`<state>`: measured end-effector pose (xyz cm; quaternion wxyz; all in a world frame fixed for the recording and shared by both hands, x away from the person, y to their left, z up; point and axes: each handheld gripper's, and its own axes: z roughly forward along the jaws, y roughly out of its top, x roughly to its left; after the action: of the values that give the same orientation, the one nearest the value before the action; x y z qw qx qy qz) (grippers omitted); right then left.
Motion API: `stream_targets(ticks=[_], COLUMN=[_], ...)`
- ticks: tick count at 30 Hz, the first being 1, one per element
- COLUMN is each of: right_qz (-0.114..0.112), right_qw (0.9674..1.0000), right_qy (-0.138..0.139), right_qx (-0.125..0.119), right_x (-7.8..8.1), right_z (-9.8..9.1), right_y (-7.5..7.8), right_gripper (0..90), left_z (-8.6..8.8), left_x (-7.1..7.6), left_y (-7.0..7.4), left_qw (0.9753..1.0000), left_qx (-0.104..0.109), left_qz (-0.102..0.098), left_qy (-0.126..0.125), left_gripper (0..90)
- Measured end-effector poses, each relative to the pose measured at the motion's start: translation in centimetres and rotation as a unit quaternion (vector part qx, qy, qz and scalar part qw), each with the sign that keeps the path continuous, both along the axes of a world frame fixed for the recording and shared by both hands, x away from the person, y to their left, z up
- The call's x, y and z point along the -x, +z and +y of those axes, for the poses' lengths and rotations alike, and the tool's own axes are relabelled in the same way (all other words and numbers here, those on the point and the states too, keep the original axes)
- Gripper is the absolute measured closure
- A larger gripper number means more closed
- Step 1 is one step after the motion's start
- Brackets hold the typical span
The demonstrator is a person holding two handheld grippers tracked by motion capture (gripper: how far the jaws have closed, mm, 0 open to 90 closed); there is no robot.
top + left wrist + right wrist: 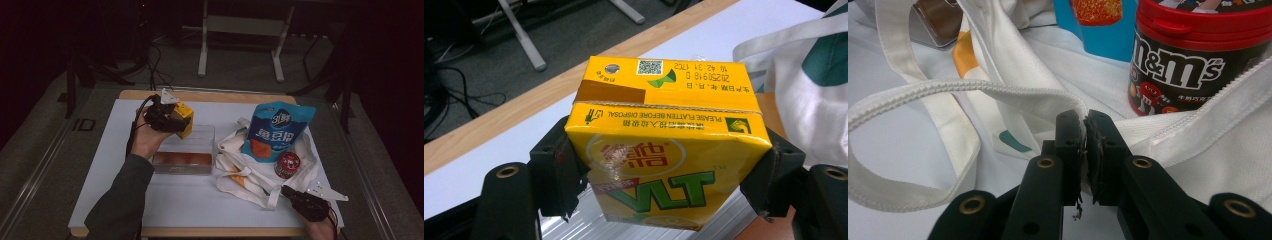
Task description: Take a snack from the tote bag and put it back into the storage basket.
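Left of centre in the high view, the left gripper (167, 116) clamps the yellow drink carton (184, 120) above the clear box (184, 150); the right gripper (1083, 131) pinches the tote bag (1038, 75). Lower it level.

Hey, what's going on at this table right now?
A person is working with two handheld grippers. The left gripper clamps a yellow drink carton, held above a clear plastic box. The right gripper is pinched shut on the edge of a white tote bag, where a blue snack pouch and an M&M's tub sit.
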<state>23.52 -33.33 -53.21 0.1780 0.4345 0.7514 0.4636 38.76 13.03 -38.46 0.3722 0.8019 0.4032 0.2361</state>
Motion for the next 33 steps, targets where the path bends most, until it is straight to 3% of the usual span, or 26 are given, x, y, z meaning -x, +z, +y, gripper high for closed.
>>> stream_targets(ticks=[13,26,33], right_qz=[0.0,0.0,0.0], right_qw=[1.0,1.0,1.0], right_qy=[0.0,-0.002,-0.002], right_qx=[0.0,0.0,0.001], right_x=[0.0,0.0,0.0], right_z=[0.0,0.0,0.0], right_y=[0.0,0.0,0.0], right_gripper=[83.9,83.9,84.0], left_z=[1.3,3.6,4.5], left_x=[0.1,0.6,0.9], left_y=[-1.6,-3.5,-4.2], left_qw=[0.9997,0.9984,0.998], left_qx=[-0.004,-0.011,-0.014], left_qz=[0.007,0.022,0.02], left_qy=[0.021,0.05,0.059], left_gripper=[28.7,28.7,28.7])
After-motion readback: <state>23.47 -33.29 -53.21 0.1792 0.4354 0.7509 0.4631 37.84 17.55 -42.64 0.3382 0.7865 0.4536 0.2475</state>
